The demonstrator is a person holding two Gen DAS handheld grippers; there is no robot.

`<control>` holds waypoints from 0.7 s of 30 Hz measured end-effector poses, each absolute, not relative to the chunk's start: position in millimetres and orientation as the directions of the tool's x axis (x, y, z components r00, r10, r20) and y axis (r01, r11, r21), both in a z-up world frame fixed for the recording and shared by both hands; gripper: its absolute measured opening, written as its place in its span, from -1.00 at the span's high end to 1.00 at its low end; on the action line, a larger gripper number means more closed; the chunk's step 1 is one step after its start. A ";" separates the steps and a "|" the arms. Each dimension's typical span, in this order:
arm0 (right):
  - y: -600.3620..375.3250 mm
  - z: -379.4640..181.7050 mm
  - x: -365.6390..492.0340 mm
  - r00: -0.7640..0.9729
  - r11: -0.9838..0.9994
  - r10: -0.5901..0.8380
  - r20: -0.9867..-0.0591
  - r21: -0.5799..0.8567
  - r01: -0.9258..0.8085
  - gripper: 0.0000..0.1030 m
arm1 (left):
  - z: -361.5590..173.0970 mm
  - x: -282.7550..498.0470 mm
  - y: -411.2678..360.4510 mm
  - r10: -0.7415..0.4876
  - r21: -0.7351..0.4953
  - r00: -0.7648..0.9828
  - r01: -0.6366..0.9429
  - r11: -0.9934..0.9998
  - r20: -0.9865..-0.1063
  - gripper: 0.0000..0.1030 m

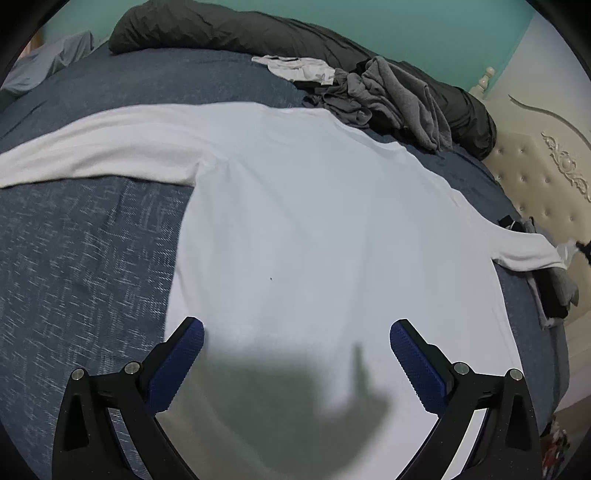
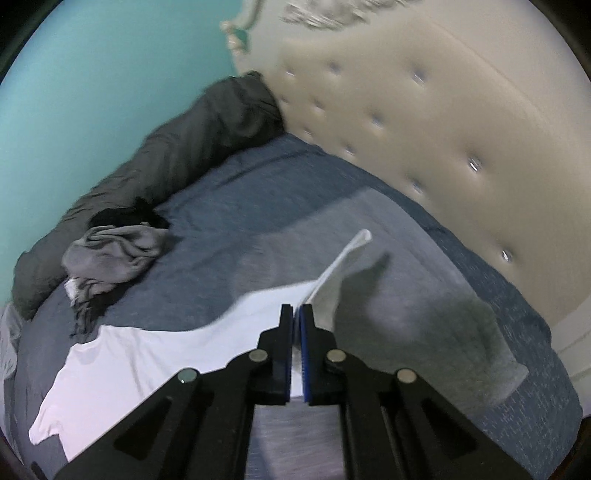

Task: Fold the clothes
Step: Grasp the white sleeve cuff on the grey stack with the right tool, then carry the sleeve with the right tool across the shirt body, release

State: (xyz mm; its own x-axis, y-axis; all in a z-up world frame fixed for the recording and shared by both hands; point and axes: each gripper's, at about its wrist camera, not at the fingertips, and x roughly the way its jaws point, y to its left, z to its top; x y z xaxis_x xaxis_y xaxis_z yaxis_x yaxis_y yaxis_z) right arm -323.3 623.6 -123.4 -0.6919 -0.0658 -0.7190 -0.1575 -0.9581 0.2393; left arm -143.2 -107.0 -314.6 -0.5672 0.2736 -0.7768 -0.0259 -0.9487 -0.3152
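So the white long-sleeve shirt (image 1: 314, 206) is lying spread flat on the bed, body smooth, one sleeve stretched out to the far left and the other running off toward the headboard side. The right gripper (image 2: 296, 314) has its jaws pinched together on that second sleeve (image 2: 343, 266), with the cuff end sticking up past the tips. The left gripper (image 1: 296, 332) is hanging wide open over the hem end of the shirt, nothing in it. What could go sideways, in my opinion: the pinch looks like it's only on a thin bit of fabric, so a quick pull could slip the sleeve out, or drag the whole body and rumple it since nothing is pinning the hem. The sleeve could also land twisted if it's swung over carelessly. The surface is a blue-grey heathered bedspread (image 1: 85, 258), soft and grabby, so cloth won't slide cleanly on it. There's a crumpled grey garment pile (image 1: 391, 96) right by the shoulder that could get snagged into a fold, plus a dark rolled duvet (image 1: 221, 29) along the teal wall (image 2: 92, 81) and a cream tufted headboard (image 2: 424, 129).
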 end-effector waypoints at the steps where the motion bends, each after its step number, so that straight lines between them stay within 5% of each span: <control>1: 615.6 -116.6 -322.3 -0.700 -0.961 -0.078 -0.710 0.241 -0.137 0.94 | -312.6 -141.9 -107.8 0.266 -0.306 -0.573 -0.029 -0.952 -0.775 -0.99; 21: 405.8 -43.1 -292.5 -0.688 -0.952 -0.303 -0.659 0.236 0.193 0.95 | -294.0 -112.5 -153.8 0.255 -0.327 -0.622 0.001 -0.945 -0.740 -0.99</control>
